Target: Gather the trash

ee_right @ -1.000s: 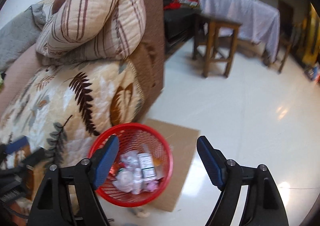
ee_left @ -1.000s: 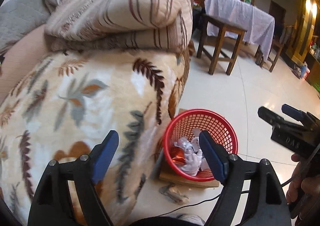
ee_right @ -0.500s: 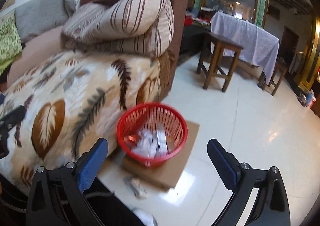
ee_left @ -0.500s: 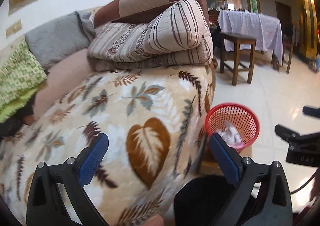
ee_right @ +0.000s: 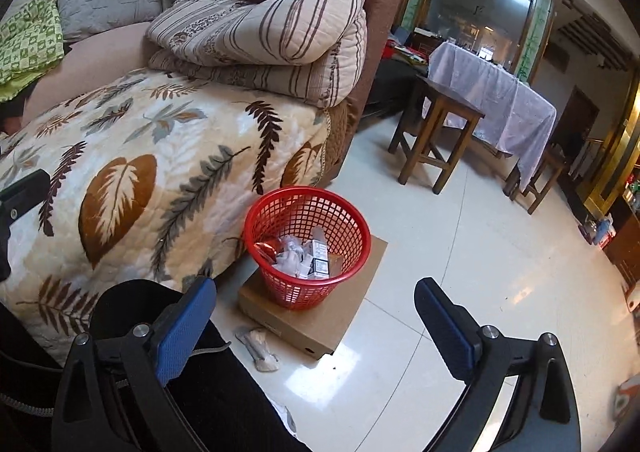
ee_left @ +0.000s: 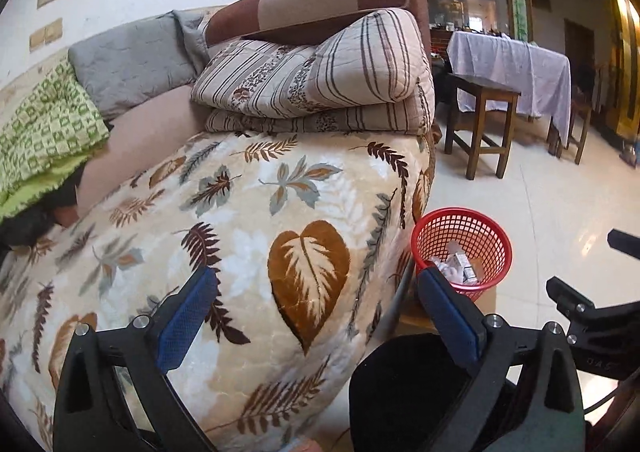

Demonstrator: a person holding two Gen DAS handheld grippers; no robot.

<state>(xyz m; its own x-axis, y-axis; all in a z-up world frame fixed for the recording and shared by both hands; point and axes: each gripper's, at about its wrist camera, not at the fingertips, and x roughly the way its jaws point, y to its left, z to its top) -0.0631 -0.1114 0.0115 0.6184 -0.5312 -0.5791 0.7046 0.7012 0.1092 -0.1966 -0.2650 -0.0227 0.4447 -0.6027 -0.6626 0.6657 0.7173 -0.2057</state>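
The left claw (ee_left: 316, 316) has its blue pads wide apart and holds nothing. It hangs over the leaf blanket (ee_left: 240, 236) on the sofa. The right claw (ee_right: 316, 326) is wide apart too, and empty. It hangs above the floor (ee_right: 480, 272), near the red basket (ee_right: 307, 248).

The red basket sits on a flat cardboard box (ee_right: 316, 320), just beside the sofa. White crumpled paper and a small carton (ee_right: 320, 258) lie inside it. So some trash looks to be in already.

On the floor, just beside the box, lies a small wrapper (ee_right: 258, 348). I think this is the next bit to pick up. The right claw is nearer, so it would need to go down, close on the wrapper, and carry it over the basket rim.

The carton has dark print on it, but it is too small to read. Nothing else has words I can read
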